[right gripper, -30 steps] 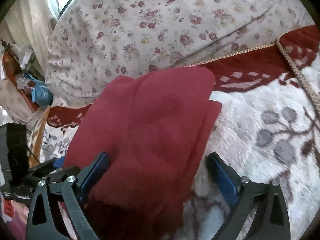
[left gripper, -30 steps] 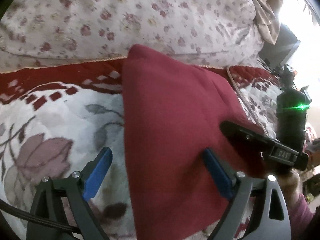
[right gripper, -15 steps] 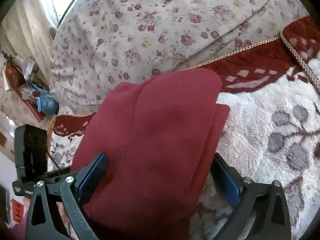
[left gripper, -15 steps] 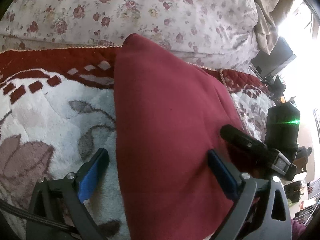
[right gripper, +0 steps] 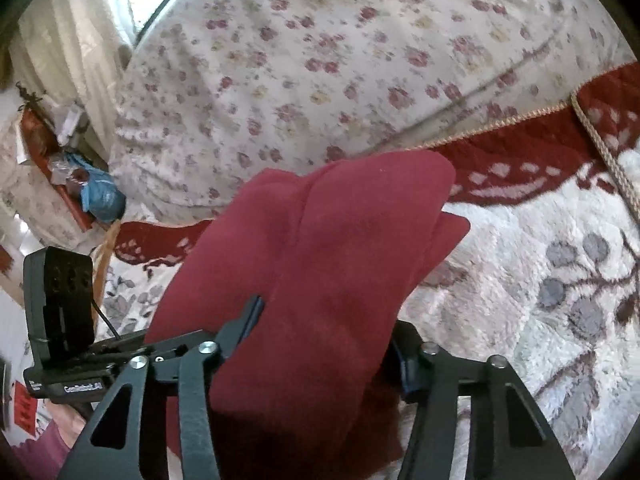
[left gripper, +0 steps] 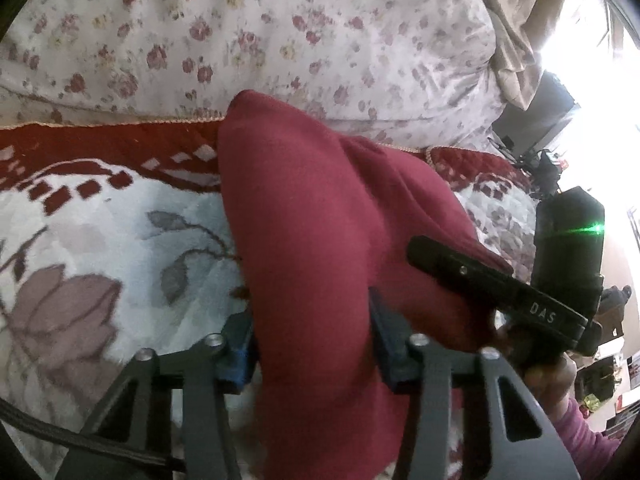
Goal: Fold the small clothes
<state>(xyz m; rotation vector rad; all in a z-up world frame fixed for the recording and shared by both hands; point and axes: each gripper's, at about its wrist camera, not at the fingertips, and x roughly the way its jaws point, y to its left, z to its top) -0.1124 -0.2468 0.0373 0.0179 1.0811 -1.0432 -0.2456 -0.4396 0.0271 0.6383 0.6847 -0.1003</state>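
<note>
Left wrist view: my left tool (left gripper: pixel 310 334) is clenched on the dark red garment (left gripper: pixel 320 216), which lies on the floral blanket (left gripper: pixel 100 248).

Right wrist view: my right tool (right gripper: pixel 326 330) grips the garment's (right gripper: pixel 340 240) near edge, below the flowered bedding (right gripper: pixel 340 60).

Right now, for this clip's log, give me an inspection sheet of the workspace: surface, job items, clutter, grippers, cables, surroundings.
Surface: plush white blanket with grey leaf pattern and dark red border, laid against a floral quilt.
Job's things: one dark red knit garment, folded in layers, near end raised off the blanket.
Clutter: nothing seen on the blanket.
Grippers: left gripper shut on the garment's near edge; right gripper shut on the same edge beside it.
Cables: black cable at the left gripper's base; thin black wire by the left gripper.
Surroundings: blue bag on a cluttered red shelf, pale curtain.
</note>
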